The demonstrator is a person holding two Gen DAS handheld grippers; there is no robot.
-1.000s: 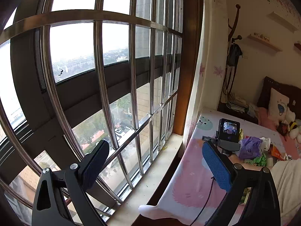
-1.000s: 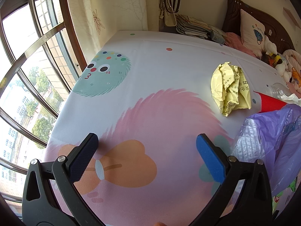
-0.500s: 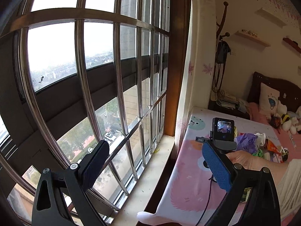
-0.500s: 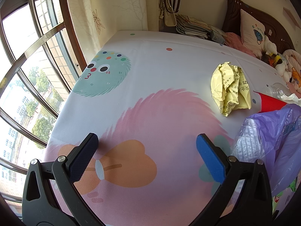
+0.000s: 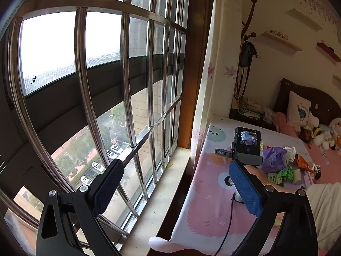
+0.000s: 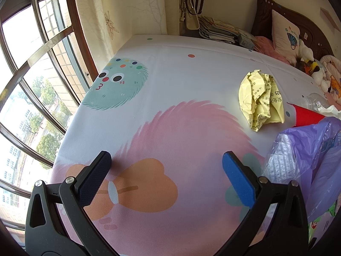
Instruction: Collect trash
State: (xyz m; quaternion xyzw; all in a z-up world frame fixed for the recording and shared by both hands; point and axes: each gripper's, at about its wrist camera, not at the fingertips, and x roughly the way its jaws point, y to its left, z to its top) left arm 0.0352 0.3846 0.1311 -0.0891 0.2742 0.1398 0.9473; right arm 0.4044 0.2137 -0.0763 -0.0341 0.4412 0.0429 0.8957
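A crumpled yellow paper (image 6: pixel 261 99) lies on the patterned bed sheet (image 6: pixel 170 85), ahead and right of my right gripper (image 6: pixel 166 170), which is open and empty low over the sheet. A purple plastic bag (image 6: pixel 309 155) sits right of that gripper, beside a red wrapper (image 6: pixel 305 116) and a clear bottle (image 6: pixel 315 102). My left gripper (image 5: pixel 177 186) is open and empty, held in the air facing the barred window. In its view, the purple bag (image 5: pixel 273 157) and green scraps (image 5: pixel 285 173) lie on the bed beyond the right gripper's camera (image 5: pixel 247 141).
A barred window (image 5: pixel 106 85) and stone sill (image 5: pixel 162 202) run along the bed's left side. A curtain (image 5: pixel 208 74), a coat stand (image 5: pixel 247 53), stacked papers (image 6: pixel 217 29), a pillow (image 6: pixel 285 36) and plush toys (image 5: pixel 321 134) stand at the far end. A person's hand (image 5: pixel 259 176) holds the right gripper.
The left gripper's view has swung leftward and back, so the bed and trash sit further right and smaller. The right gripper and the trash have not moved.
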